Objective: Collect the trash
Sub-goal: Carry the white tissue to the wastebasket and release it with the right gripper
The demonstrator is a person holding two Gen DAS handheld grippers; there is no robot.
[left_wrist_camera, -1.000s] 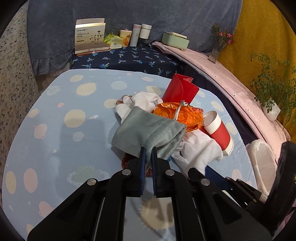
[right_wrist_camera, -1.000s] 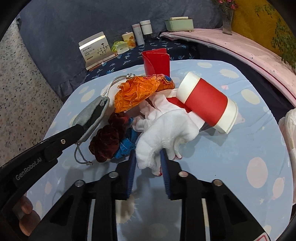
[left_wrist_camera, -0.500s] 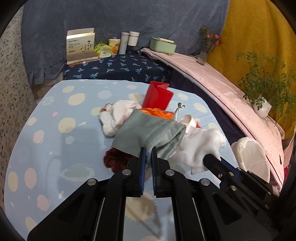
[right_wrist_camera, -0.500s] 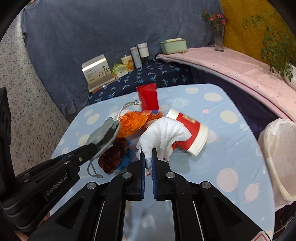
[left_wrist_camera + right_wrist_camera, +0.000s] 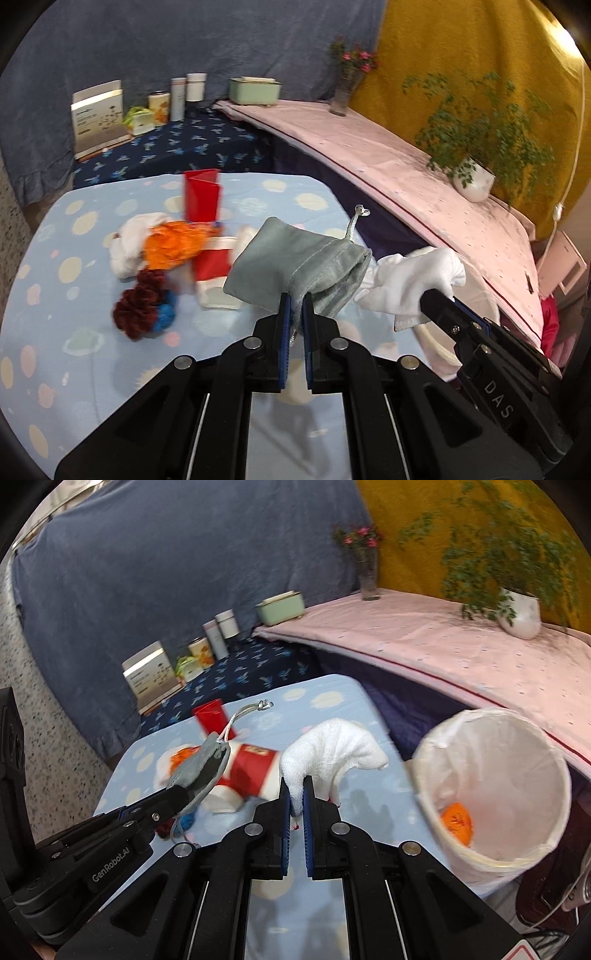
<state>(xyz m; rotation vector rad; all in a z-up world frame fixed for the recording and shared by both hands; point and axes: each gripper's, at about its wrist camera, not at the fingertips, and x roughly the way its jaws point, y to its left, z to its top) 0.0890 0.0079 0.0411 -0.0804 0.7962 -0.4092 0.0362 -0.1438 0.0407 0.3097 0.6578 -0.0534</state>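
The grey soft velvety cloth pouch (image 5: 295,262) looks matt; the white woven cotton glove (image 5: 332,746) is rough (a visible weave), and the white thin plastic-lined bin (image 5: 491,775) is slightly glossy.

I see the pouch (image 5: 295,266) pinched in my left gripper (image 5: 296,314), above the table (image 5: 74,350). Right of it, the glove (image 5: 332,746) hangs from my right gripper (image 5: 296,801). The bin (image 5: 495,786) stands right of the table; cup (image 5: 251,771) and scraps lie behind.
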